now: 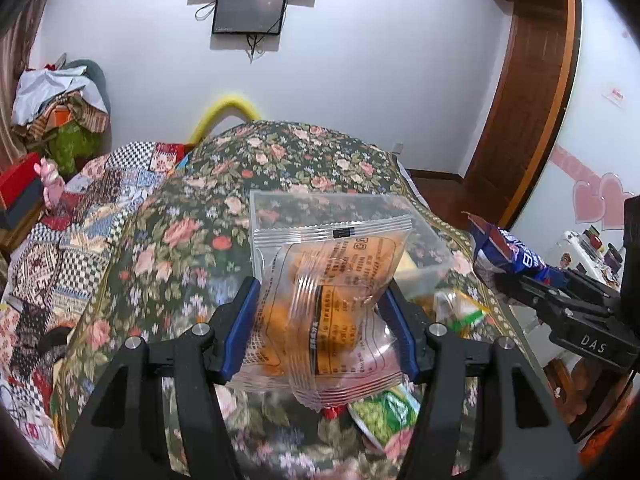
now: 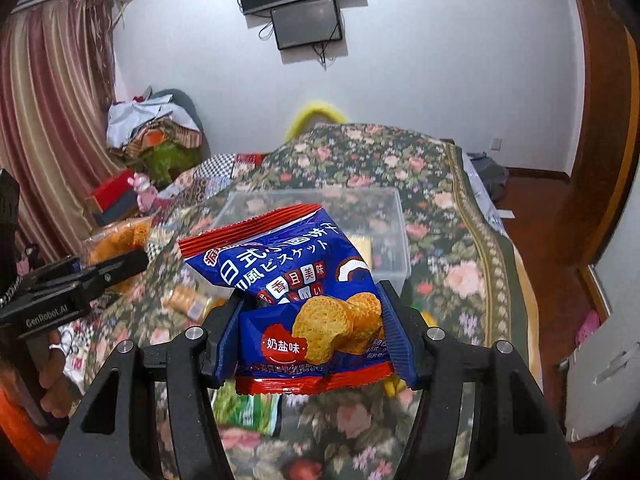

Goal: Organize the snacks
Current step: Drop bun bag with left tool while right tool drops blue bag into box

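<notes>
Clamped in your left gripper, the clear cake packet hangs before the bin; your right gripper grips the blue biscuit bag, seemingly equally near.

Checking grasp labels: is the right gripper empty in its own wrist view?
No, the right gripper is shut on the blue biscuit packet, pinched between both fingers.

Left gripper: raised, both blue-padded fingers pressed against a clear packet, one at 9 o'clock of it, one at 3 o'clock. Right gripper: raised, fingers clamped on a blue packet likewise. Each sits at the other's side, well apart. A hand, apparently the person's left, grips the left handle.
</notes>
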Tool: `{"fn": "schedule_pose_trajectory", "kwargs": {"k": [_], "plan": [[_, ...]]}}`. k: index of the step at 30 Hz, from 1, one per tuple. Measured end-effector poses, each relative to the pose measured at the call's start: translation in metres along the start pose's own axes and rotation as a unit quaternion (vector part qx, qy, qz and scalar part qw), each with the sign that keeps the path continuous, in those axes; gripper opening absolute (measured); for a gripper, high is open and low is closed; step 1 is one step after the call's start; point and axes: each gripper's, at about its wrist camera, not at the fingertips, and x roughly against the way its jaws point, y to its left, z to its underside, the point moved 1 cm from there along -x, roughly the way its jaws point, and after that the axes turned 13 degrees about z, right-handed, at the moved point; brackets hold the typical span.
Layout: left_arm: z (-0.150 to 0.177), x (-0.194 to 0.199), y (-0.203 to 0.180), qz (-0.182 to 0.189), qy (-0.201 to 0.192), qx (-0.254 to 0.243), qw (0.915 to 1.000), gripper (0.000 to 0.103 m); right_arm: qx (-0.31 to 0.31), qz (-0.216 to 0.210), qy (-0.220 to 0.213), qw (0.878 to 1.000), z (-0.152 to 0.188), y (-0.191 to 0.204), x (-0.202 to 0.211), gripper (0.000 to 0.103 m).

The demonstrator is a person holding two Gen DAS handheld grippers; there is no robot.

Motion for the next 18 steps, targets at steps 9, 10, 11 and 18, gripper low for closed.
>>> {"fn": "schedule_pose_trajectory", "kwargs": {"k": [9,10,11,18], "plan": [[-0.030,-0.032,0.006,-0.002,-0.001,-0.007,1.0000,0.060,-0.011,0.006,-0.015,1.000,-0.030,0.000,-0.020,0.058],[-0.033,-0.037,0.007,-0.002,-0.001,-0.006,1.0000,0.060,-0.011,0.007,-0.015,1.000,-0.033,0.001,-0.024,0.058],[-0.036,-0.042,0.009,-0.002,0.001,-0.006,1.0000,0.060,-0.012,0.008,-0.015,1.000,-0.036,0.002,-0.028,0.058],[-0.048,-0.081,0.021,-0.003,0.017,0.006,0.9998,0.060,-0.008,0.015,-0.004,1.000,-0.045,0.004,-0.056,0.058]]}}
